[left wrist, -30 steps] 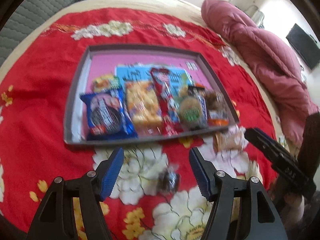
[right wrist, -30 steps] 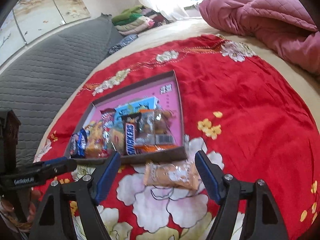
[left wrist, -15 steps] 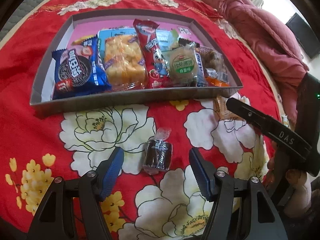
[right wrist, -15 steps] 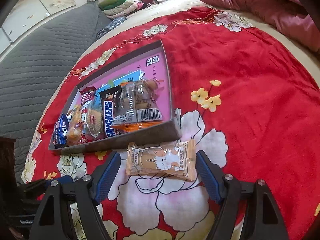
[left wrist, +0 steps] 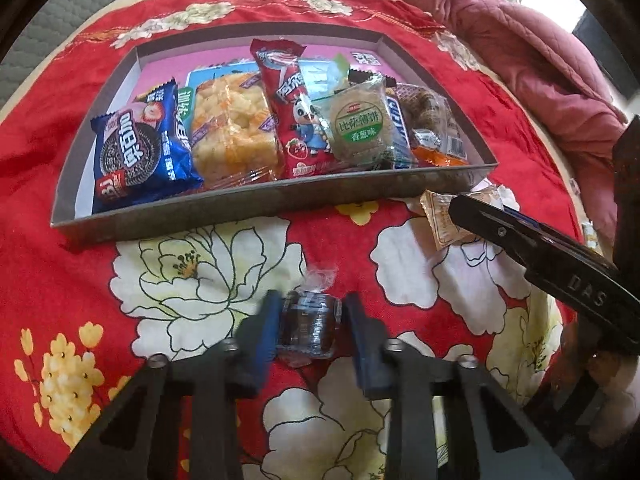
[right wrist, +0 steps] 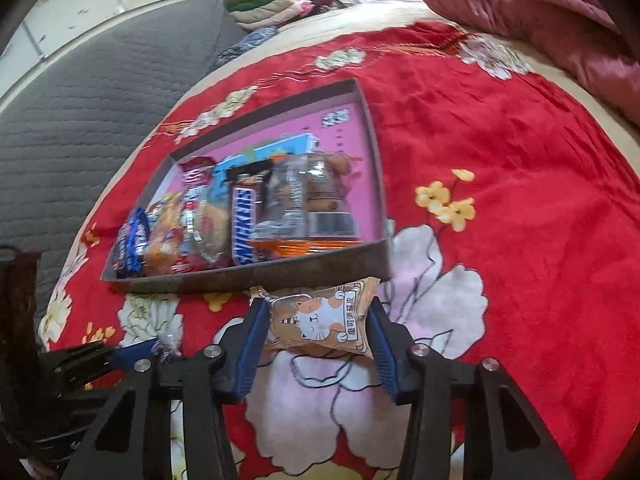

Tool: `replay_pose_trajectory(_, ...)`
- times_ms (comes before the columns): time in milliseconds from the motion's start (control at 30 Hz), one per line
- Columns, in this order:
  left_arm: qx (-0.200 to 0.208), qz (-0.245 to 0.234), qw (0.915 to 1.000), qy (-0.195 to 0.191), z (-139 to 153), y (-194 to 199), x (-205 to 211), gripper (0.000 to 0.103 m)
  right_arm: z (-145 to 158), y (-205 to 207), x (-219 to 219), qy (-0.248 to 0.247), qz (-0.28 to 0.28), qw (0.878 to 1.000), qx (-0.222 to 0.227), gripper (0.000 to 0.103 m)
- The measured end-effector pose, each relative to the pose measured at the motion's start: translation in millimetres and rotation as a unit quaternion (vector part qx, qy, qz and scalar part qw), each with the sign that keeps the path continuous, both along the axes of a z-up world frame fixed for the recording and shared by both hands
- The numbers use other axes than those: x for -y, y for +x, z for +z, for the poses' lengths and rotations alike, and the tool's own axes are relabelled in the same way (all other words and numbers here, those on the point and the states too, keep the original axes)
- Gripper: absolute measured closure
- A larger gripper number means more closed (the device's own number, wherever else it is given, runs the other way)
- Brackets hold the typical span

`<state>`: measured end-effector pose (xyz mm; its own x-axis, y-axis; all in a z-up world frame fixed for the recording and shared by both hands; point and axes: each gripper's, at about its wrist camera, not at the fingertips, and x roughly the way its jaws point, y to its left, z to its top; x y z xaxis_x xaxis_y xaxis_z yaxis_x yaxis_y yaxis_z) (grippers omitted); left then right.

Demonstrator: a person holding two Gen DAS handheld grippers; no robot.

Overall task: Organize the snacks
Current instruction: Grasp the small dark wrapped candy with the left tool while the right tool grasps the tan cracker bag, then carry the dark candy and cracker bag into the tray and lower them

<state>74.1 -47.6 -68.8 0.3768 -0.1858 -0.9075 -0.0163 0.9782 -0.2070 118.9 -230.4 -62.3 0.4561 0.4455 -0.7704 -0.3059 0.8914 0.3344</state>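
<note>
A grey tray (left wrist: 256, 210) with a pink floor holds several snack packs in a row; it also shows in the right wrist view (right wrist: 248, 276). My left gripper (left wrist: 310, 326) is shut on a small dark wrapped cake (left wrist: 308, 326) lying on the red floral cloth in front of the tray. My right gripper (right wrist: 316, 328) is shut on an orange cat-print packet (right wrist: 320, 318) just in front of the tray's near right corner. That packet (left wrist: 444, 220) and the right gripper (left wrist: 476, 212) also show at the right of the left wrist view.
A red floral cloth (right wrist: 500, 140) covers the bed. A pink quilt (left wrist: 540, 68) lies along the right side. A grey padded headboard (right wrist: 80, 120) and folded clothes (right wrist: 280, 4) are at the back left.
Both grippers moved down and forward, then closed: the left on the dark wrapped cake, the right on the cat-print packet. Both were open and above the snacks a second ago.
</note>
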Motion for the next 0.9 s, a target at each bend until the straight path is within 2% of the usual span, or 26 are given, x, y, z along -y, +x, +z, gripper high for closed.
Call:
replay_pose_trajectory(100,0.008,-0.003,0.9998,-0.02,7,0,-3,0.073,10,-5,4,0.013,0.002,1.0,0.013,0.055)
replay_pose_trajectory(467,0.061,0.011,0.9978,-0.025,47,6,-15,0.073,41,-7,16,0.076,-0.007,0.995,0.07,0.055)
replay_pose_trajectory(700,0.077,0.058,0.9951,-0.024,55,29,-41,0.073,43,11,1,0.046,0.005,0.994,0.1,0.055)
replay_pose_trajectory(900,0.08,0.08,0.9934,-0.02,53,50,-50,0.073,38,25,-5,0.037,0.007,0.994,0.105,0.055)
